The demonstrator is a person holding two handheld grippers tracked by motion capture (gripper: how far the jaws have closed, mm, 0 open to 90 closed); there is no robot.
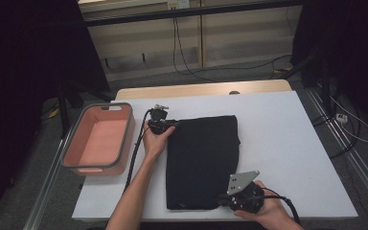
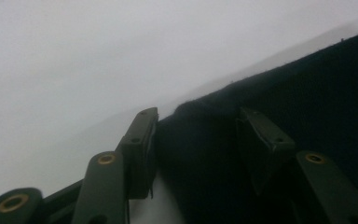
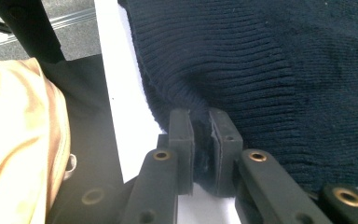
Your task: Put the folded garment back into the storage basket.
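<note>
While one dark knitted sweater (image 1: 202,160) lies folded flat in the middle of the white tabletop (image 1: 278,143), it is being handled by two tongs, one in each hand. The left tongs (image 1: 168,125) are set at the sweater's far left corner; in the left gripper view the jaws are seen half apart, with the dark cloth (image 2: 261,140) between them, one pad at the cloth's edge and the other lying on top of it, and no firm pinch can be made out. The right tongs (image 1: 220,200) are placed at the near right corner, at the tabletop's front edge; in the right gripper view the jaws are seen narrow and clamped on a fold of the ribbed hem (image 3: 203,140).

One empty pink tub (image 1: 100,139) with a grey rim is found to the left of the sweater, just beside the left hand (image 1: 155,141), and the left cable is laid between tub and sweater. No brand, label or writing can be read anywhere. Cables (image 1: 187,62) are trailed over the floor behind the tabletop.
</note>
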